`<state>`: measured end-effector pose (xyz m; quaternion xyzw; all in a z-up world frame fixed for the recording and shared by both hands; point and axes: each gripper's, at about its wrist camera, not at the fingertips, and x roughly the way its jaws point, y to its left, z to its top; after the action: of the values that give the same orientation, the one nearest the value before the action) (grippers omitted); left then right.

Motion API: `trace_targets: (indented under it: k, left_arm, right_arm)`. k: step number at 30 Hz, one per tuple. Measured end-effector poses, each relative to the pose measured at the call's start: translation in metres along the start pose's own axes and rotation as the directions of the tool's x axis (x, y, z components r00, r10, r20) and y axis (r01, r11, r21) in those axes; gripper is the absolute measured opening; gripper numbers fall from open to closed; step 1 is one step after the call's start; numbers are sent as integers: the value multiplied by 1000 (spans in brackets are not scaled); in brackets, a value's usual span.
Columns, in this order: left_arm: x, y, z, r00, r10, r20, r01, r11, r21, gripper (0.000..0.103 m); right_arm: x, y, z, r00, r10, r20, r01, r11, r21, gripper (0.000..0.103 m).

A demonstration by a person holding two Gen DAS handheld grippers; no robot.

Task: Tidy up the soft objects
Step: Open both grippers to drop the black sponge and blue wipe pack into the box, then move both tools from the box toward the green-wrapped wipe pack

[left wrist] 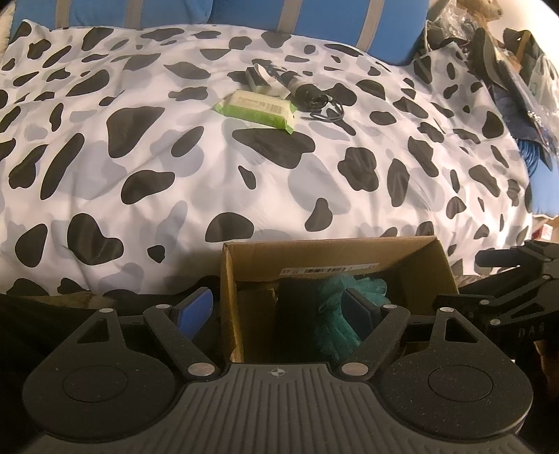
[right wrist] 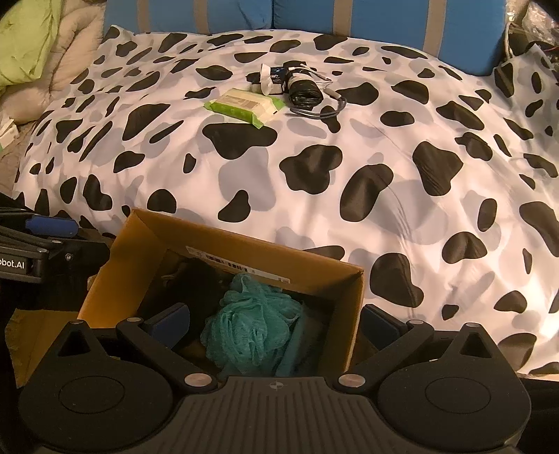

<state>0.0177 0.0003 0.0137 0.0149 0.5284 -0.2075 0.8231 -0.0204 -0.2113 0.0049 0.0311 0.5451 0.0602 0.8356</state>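
Observation:
A cardboard box (left wrist: 429,265) (right wrist: 115,276) stands at the near edge of the bed. Inside it lie a teal mesh bath sponge (right wrist: 251,328) (left wrist: 332,314) and a dark soft item (right wrist: 202,279). My left gripper (left wrist: 279,310) is open and empty, straddling the box's left wall. My right gripper (right wrist: 276,323) is open and empty, its fingers either side of the box's right wall, above the sponge. A green wipes pack (left wrist: 258,108) (right wrist: 244,104) lies far out on the bed.
A cow-print duvet (left wrist: 209,174) (right wrist: 384,174) covers the bed. Beside the wipes lie a black roll (right wrist: 304,92), a grey cable (right wrist: 321,110) and a small white-and-dark item (right wrist: 270,80). Blue striped cushions (left wrist: 314,24) stand behind. Clutter (left wrist: 517,77) sits at the right.

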Motion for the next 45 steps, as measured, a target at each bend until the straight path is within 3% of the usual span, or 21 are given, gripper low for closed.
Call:
trace_targets:
  k: [33, 45]
  left_arm:
    - [3, -4, 3, 1000, 20, 10, -20, 999, 31, 81]
    - [0, -8, 7, 998, 31, 59, -35, 997, 64, 81]
  right_arm:
    - [-3, -13, 6, 999, -27, 31, 25, 997, 69, 103]
    - [-6, -17, 10, 998, -34, 57, 30, 996, 83, 103]
